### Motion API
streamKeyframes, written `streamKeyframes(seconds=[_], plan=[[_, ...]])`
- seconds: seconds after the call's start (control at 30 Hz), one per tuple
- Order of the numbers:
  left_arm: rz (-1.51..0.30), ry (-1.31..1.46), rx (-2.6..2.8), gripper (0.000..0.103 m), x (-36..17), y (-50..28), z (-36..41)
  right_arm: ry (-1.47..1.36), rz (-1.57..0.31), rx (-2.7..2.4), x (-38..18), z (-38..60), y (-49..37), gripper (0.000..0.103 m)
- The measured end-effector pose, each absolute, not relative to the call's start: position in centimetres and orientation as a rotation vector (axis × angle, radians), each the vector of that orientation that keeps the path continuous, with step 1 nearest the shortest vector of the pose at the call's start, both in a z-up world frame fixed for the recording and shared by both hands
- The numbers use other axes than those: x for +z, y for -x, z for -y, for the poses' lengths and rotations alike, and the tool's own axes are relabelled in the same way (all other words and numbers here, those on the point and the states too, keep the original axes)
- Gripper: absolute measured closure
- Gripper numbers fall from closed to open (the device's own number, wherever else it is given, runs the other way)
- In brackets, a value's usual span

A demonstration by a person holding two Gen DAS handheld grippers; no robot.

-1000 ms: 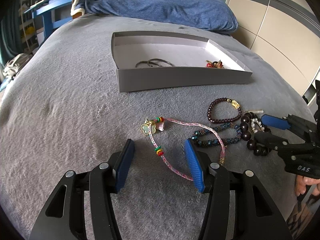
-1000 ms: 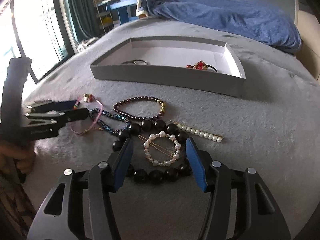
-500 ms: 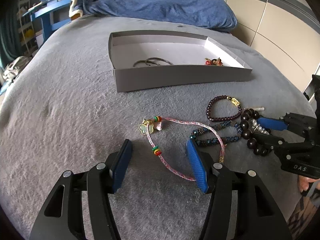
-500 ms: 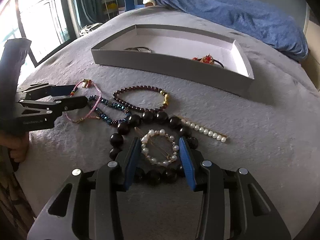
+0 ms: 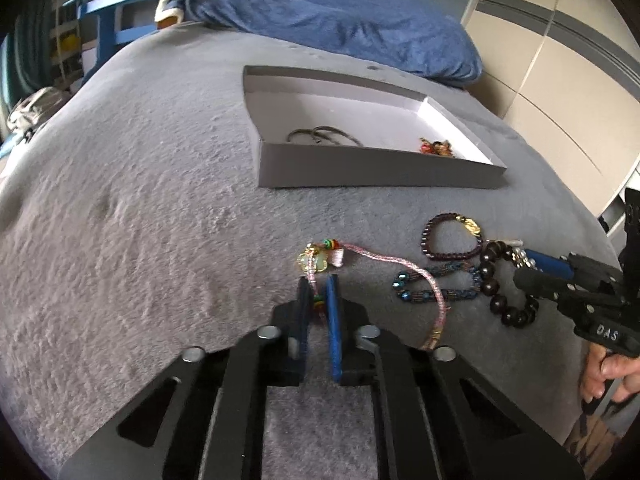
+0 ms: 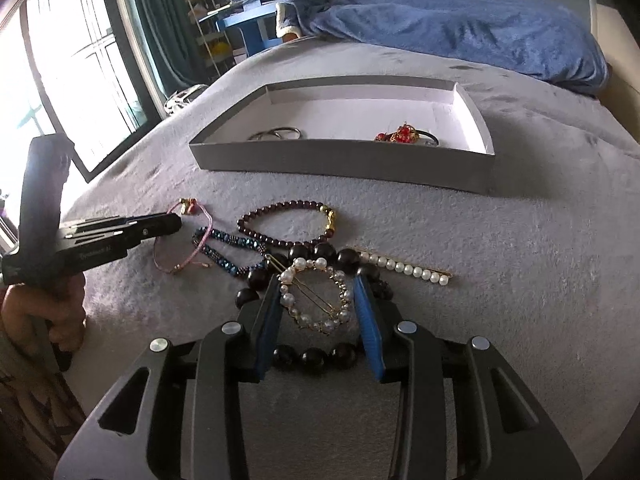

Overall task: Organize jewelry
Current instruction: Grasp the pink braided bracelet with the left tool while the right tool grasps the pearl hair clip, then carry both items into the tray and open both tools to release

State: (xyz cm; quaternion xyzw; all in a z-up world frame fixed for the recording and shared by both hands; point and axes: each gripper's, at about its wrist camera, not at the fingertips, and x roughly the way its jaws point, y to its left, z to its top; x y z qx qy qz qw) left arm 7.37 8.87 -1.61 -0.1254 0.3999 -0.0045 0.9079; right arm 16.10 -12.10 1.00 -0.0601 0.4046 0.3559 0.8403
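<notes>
My left gripper (image 5: pixel 318 286) is shut on the pink cord bracelet (image 5: pixel 404 266), which lies on the grey bed cover; its gold charm (image 5: pixel 314 261) sits just past the fingertips. My right gripper (image 6: pixel 318 280) has its blue pads on both sides of the round pearl hair clip (image 6: pixel 316 294), which lies on a string of big dark beads (image 6: pixel 316 356). A grey box (image 5: pixel 380 170) stands further back and holds metal rings (image 5: pixel 320 136) and a red ornament (image 5: pixel 436 147). The box also shows in the right wrist view (image 6: pixel 344 162).
A dark red bead bracelet (image 6: pixel 288 220), a blue bead bracelet (image 6: pixel 228 246) and a straight pearl hair pin (image 6: pixel 404 268) lie between the grippers and the box. A blue blanket (image 6: pixel 460 24) lies at the bed's far end. A window is on the left.
My left gripper has closed from wide open onto the pink cord bracelet. My right gripper has narrowed around the pearl hair clip and moved in over it.
</notes>
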Motion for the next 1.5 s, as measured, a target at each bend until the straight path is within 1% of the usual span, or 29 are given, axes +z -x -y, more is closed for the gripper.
streamKeyframes(seconds=[0.27, 0.63, 0.87, 1.07, 1.23, 1.5], plan=[[-0.768, 0.196, -0.050, 0.098, 0.1, -7.2, -7.5, 0.080, -0.812, 0.745, 2.2, 12.9, -16.7, 0.067], [-0.657, 0.200, -0.102, 0.098, 5.4, -7.9, -7.5, 0.056, -0.773, 0.739, 4.1, 12.8, -18.7, 0.067], [-0.579, 0.156, -0.125, 0.098, 9.6, -10.0, -7.5, 0.033, -0.750, 0.732, 5.9, 12.4, -21.7, 0.067], [-0.538, 0.120, -0.123, 0.098, 12.4, -13.3, -7.8, 0.032, -0.758, 0.723, 6.5, 11.6, -24.7, 0.067], [-0.544, 0.094, -0.116, 0.098, 12.8, -16.1, -8.0, 0.016, -0.777, 0.714, 6.5, 10.9, -27.4, 0.067], [-0.602, 0.070, -0.079, 0.098, 11.0, -21.8, -9.4, -0.063, -0.814, 0.691, 6.3, 9.5, -32.8, 0.067]])
